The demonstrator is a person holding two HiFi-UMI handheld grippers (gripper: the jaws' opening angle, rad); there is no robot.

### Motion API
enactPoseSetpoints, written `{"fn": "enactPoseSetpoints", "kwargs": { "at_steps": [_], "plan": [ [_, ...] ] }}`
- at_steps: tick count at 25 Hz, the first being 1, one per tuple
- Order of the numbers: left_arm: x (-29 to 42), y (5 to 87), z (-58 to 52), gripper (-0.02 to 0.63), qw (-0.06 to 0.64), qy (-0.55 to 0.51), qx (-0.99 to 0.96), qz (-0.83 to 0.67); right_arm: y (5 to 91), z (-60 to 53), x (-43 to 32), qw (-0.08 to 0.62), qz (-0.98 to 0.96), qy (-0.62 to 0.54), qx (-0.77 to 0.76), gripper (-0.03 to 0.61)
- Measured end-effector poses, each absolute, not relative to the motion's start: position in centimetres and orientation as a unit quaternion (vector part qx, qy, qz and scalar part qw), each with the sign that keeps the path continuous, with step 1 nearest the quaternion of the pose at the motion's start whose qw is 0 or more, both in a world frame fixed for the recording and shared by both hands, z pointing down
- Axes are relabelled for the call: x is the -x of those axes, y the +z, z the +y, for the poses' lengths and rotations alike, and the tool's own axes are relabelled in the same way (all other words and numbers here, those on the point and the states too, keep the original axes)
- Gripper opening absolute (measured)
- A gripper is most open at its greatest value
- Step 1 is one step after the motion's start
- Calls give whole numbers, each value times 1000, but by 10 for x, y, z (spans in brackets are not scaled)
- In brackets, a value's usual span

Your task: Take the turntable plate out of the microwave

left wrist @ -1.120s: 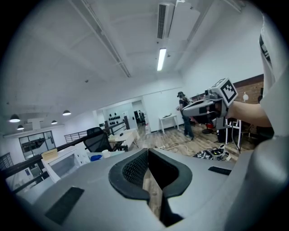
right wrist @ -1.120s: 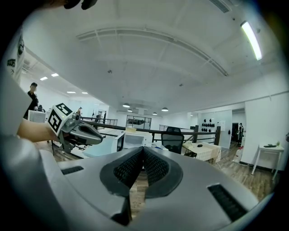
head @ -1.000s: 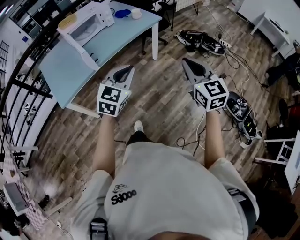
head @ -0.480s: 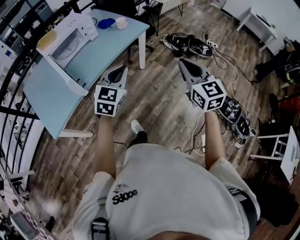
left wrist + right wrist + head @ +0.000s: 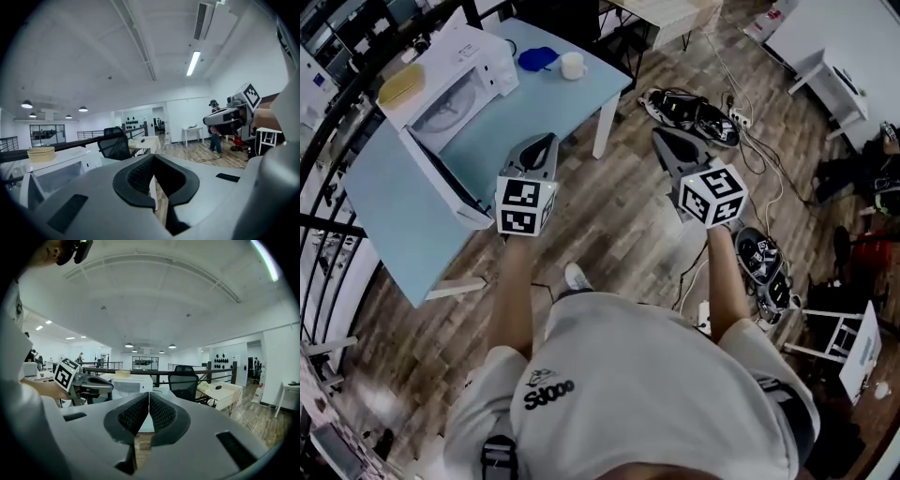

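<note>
Your left claw and right claw are both pressed together on nothing; reach in like that and you could clip the open door of the microwave on the table or shove the glass. The turntable plate should be inside, but the cavity shows only a dim grey blur.

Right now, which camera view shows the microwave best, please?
The head view: the microwave sits on the table, door open, seen whole from above. The left gripper view catches part of it at its dim edge; the right gripper view shows it small, far off.
</note>
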State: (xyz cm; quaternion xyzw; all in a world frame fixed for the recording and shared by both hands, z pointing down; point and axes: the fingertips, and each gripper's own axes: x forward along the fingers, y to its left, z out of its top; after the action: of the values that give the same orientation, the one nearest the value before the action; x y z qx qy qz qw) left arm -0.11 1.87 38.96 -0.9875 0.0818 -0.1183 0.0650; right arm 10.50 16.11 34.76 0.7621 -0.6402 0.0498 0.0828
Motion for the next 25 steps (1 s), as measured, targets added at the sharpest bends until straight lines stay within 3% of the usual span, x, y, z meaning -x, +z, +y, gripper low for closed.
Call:
{"fn": "enactPoseSetpoints", "kwargs": {
  "at_steps": [8,15,25],
  "plan": [
    [8,405,-63,18,-9,-131,983,131,360,60,-120,117,-682,56,-720,6],
    [14,417,-125,18,-1,-152,965,215,368,-38,-141,106,-735,40,-669,6],
    [-10,383,-217,18,-34,-84,921,380,345,-184,-185,75,-845,10,-529,6]
  ]
}}
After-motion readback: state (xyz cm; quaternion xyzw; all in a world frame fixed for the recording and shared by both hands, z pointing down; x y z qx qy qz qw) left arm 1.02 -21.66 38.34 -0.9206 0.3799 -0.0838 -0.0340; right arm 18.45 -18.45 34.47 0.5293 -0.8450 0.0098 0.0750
